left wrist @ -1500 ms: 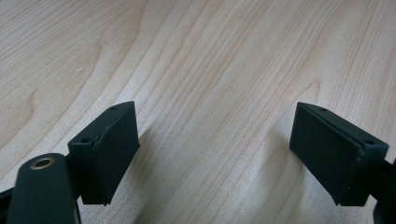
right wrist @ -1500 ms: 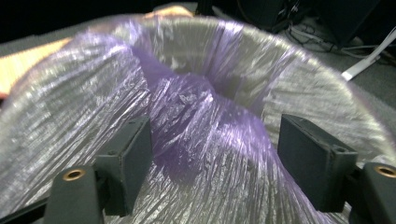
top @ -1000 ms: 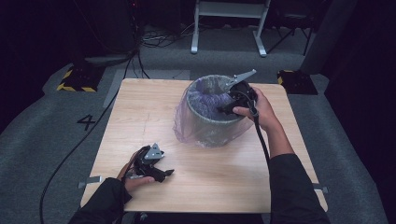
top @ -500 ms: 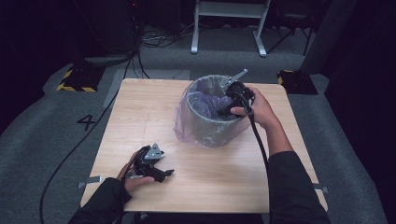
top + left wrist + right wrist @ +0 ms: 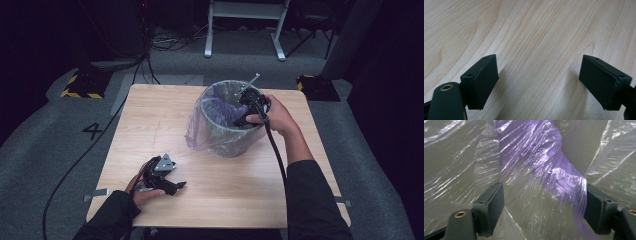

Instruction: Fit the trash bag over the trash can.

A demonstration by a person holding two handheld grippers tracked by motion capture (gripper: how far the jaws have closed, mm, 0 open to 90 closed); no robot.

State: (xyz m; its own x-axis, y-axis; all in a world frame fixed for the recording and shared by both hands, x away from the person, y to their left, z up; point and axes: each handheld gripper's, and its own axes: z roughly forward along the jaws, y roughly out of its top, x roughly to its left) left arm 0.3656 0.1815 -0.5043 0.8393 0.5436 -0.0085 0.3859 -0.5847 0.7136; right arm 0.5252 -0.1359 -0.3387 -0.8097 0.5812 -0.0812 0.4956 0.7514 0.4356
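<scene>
A grey bin [image 5: 227, 140] lined with a thin purple plastic bag [image 5: 197, 135] stands on the wooden table [image 5: 150, 115], right of centre. My right gripper [image 5: 239, 120] reaches down into the bin's mouth from the right rim. Its jaws stand open, with crinkled purple bag film [image 5: 541, 162] lying between and beyond them; a fold drapes against the right pad [image 5: 596, 207]. My left gripper [image 5: 172, 187] rests low at the table's near left, open, over bare wood [image 5: 536, 50] with nothing between its pads [image 5: 484, 80].
The bag's loose skirt spills over the bin's left side onto the table. A cable [image 5: 275, 155] trails from the right gripper along the forearm. Dark floor, a metal stand [image 5: 245, 20] and a yellow-black block [image 5: 80, 82] lie beyond the table.
The right gripper has pushed a little deeper and leftward into the bin. The left gripper stays put.
</scene>
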